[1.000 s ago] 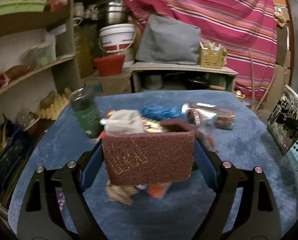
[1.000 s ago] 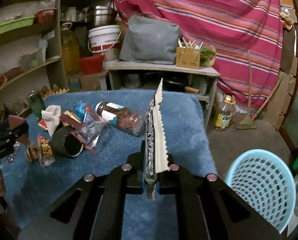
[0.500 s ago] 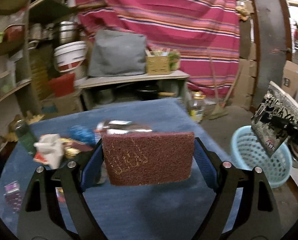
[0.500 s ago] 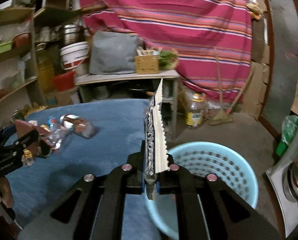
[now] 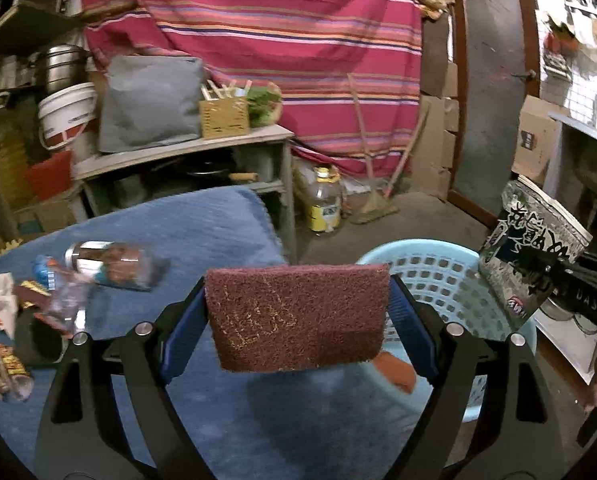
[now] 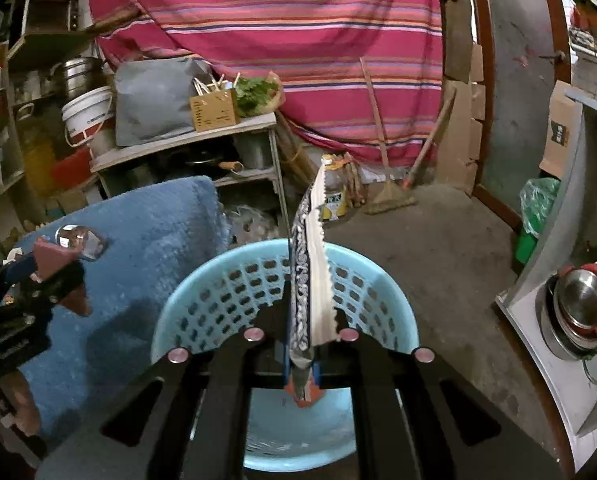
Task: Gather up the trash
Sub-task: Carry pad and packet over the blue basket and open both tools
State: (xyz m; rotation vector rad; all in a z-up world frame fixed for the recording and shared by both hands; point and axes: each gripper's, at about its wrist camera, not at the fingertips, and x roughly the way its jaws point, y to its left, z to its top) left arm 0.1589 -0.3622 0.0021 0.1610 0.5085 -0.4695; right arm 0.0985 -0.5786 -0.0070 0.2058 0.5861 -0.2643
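Observation:
My left gripper (image 5: 298,316) is shut on a maroon scouring pad (image 5: 298,316), its blue pads pressing both ends, held over the table's right edge near the basket. My right gripper (image 6: 302,344) is shut on a flat snack wrapper (image 6: 310,268), black and white printed with a serrated edge, standing upright above the light blue plastic basket (image 6: 382,272). In the left wrist view that wrapper (image 5: 530,252) shows at the right over the basket (image 5: 430,264). A jar (image 5: 114,264), crumpled wrappers (image 5: 6,364) and other trash lie on the blue-covered table (image 5: 202,224).
The basket stands on the concrete floor right of the table. Behind are a low shelf (image 5: 186,148) with a grey cushion, a white bucket (image 5: 66,112), a bottle on the floor (image 5: 322,200), a broom, and a counter with pots (image 6: 582,304) at the right.
Both grippers swung right, away from the trash pile, each still holding its item. The right one now hangs over the basket, the left has reached the table's right edge beside it.

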